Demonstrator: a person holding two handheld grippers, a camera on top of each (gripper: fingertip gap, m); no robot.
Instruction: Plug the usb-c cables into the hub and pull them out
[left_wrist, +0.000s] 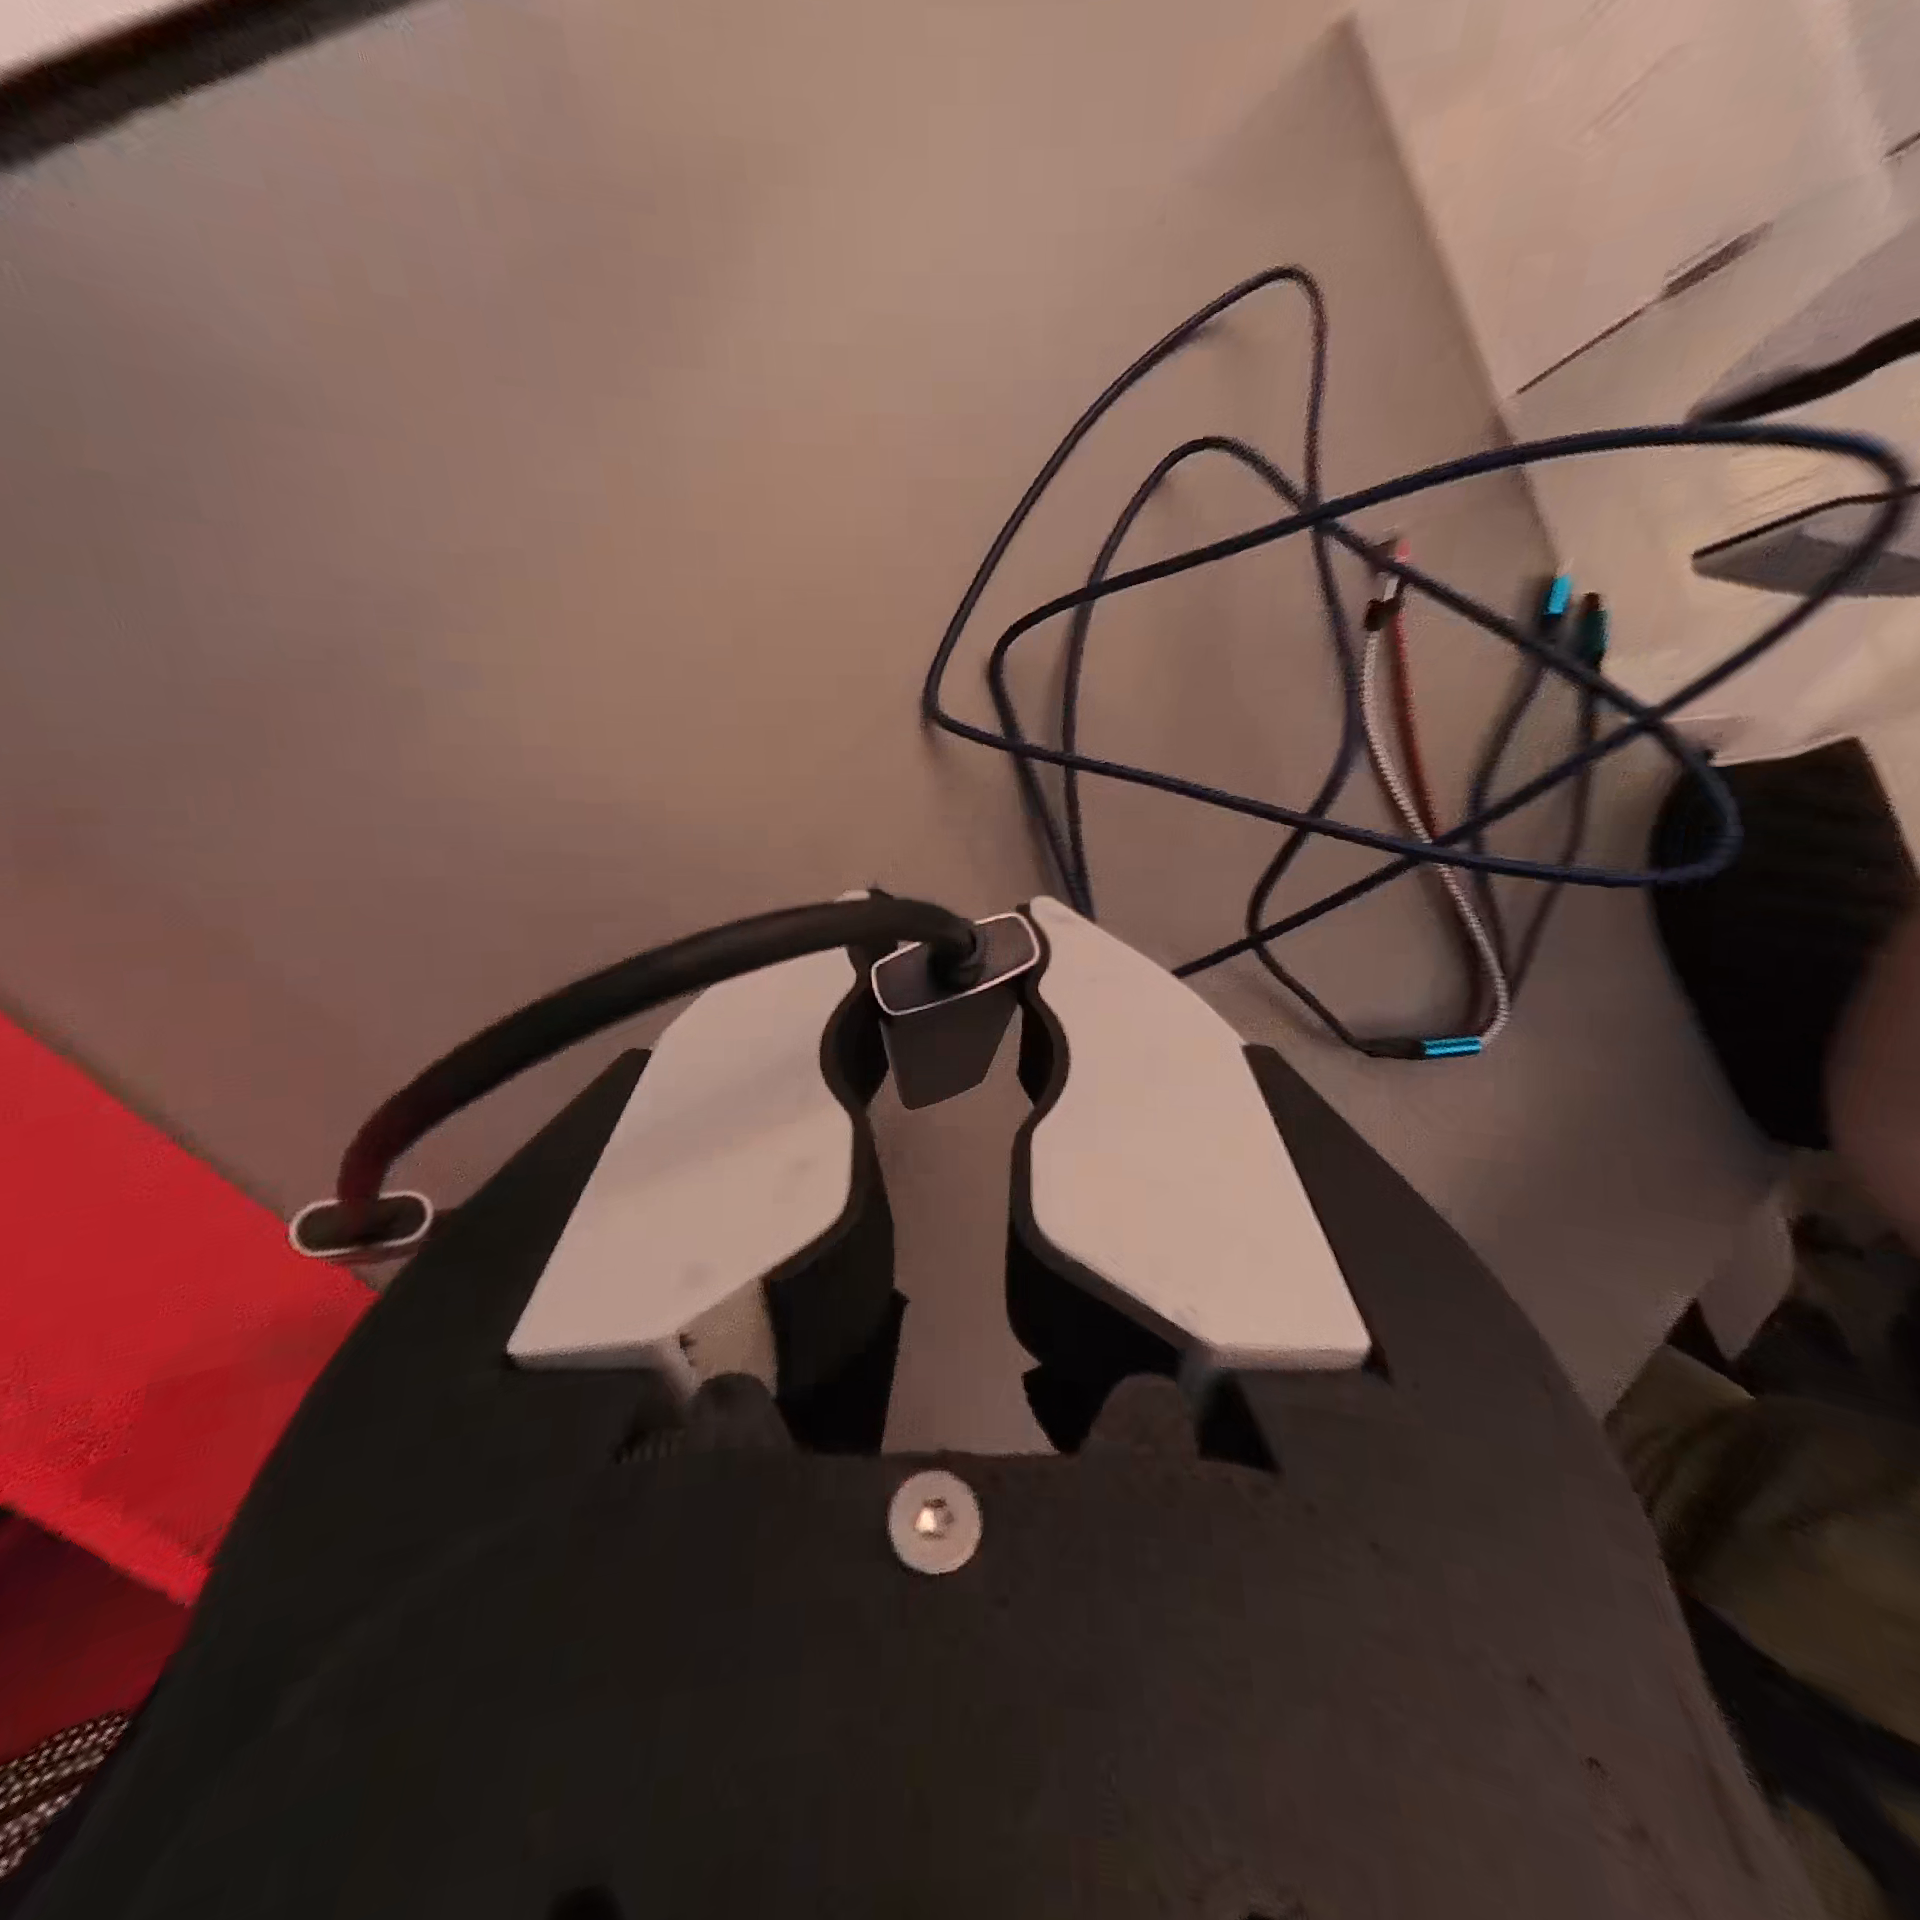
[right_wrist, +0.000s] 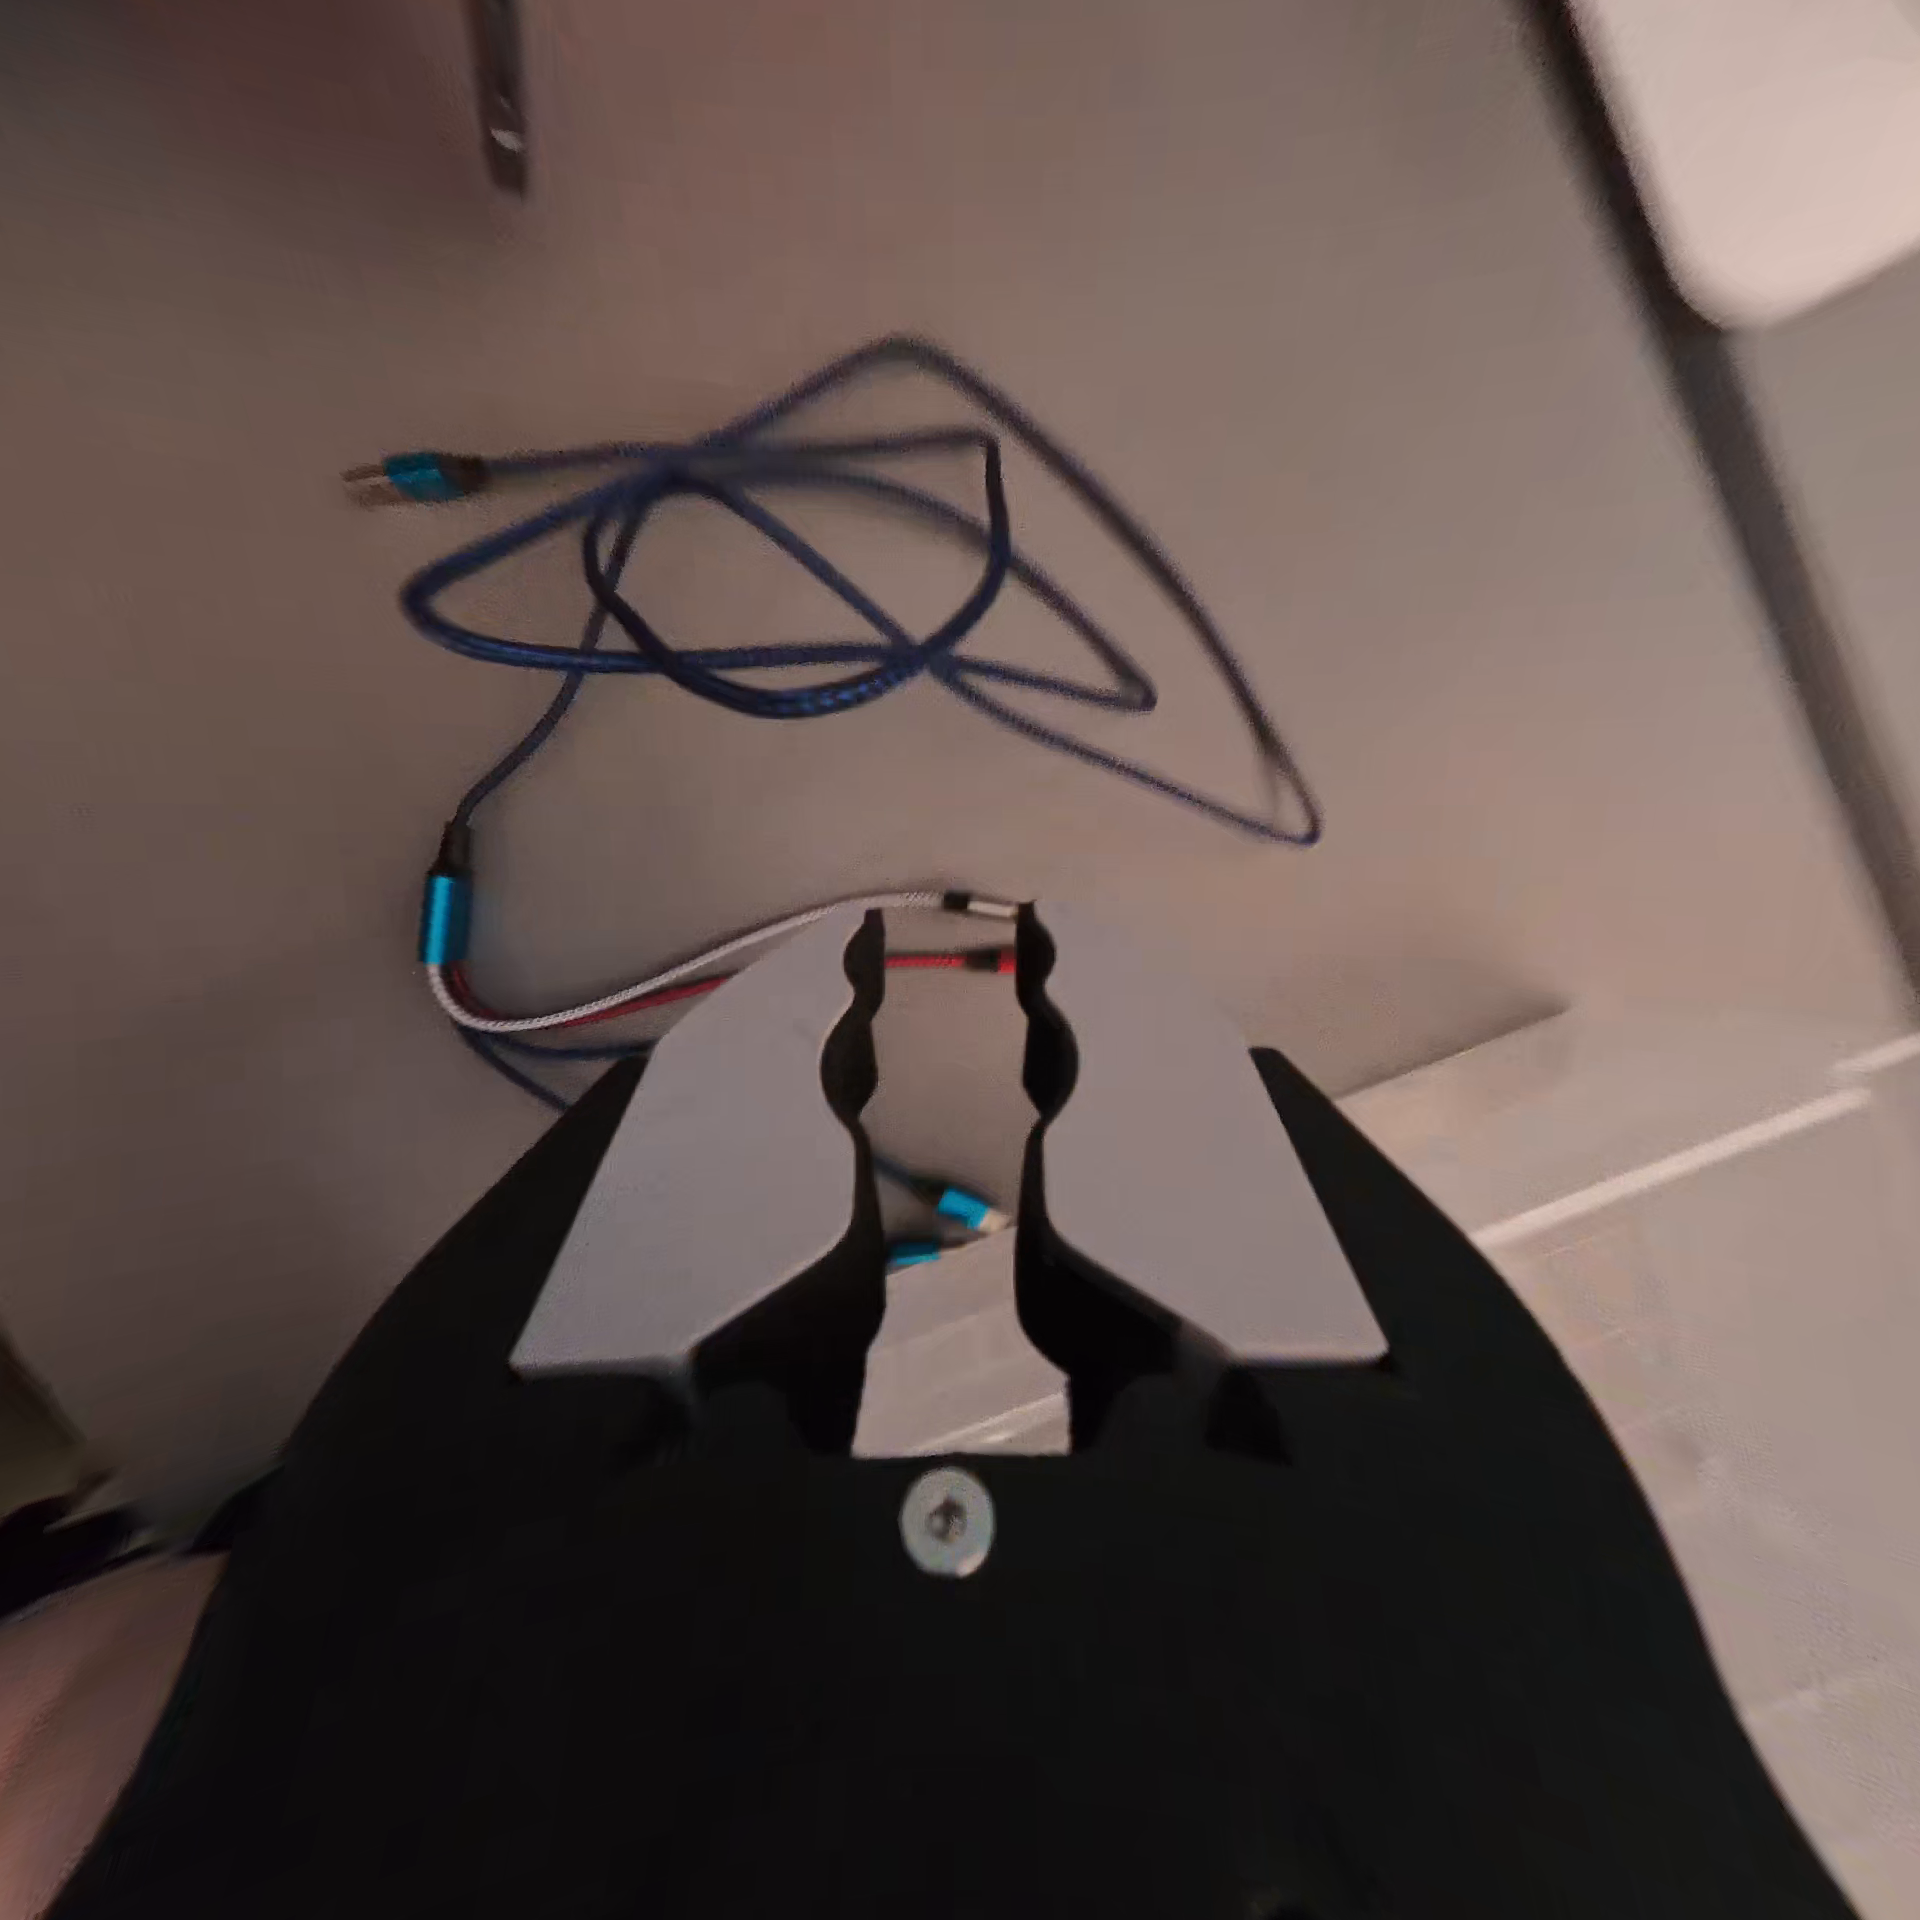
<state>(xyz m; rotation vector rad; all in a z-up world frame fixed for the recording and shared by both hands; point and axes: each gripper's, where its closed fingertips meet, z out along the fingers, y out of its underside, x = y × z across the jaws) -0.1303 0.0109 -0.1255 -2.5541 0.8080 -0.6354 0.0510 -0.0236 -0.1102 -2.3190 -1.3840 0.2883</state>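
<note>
**Left tongs clamp the hub; right tongs hang empty over the cables**

At the far left of the left wrist view a red surface (left_wrist: 135, 1299) fills the lower corner; just beside it a flat grey plug (left_wrist: 361, 1226) hangs at the end of a thick black lead (left_wrist: 623, 987), which arcs up and rightward into the end of the hub (left_wrist: 951, 1013); the hub is a small grey metal block, held end-on between the white fingers (left_wrist: 1132, 1132) of the left gripper (left_wrist: 951, 925) — the jaws are closed onto its sides, with only the hub's width between them. Farther right, on the pale table (left_wrist: 623, 520), the usb-c cables (left_wrist: 1299, 665) lie in a loose dark-blue tangle, well apart from the hub; a white braided strand (left_wrist: 1392, 769) and a red one run through the tangle, and a teal connector sleeve (left_wrist: 1449, 1047) lies near its lower edge.

In the right wrist view the tangle lies ahead and to the left; a teal-sleeved plug (right_wrist: 421, 480) points left at its upper edge, and a teal splitter (right_wrist: 445, 914) sits below it, from which white and red braided strands run rightward; the red plug end (right_wrist: 966, 962) shows in the gap between the fingertips of the right gripper (right_wrist: 951, 914) — the jaws stand moderately apart and grip nothing; whether they touch the strands is unclear; two more teal plugs (right_wrist: 956, 1207) show lower in that gap. The view is motion-blurred.
</note>
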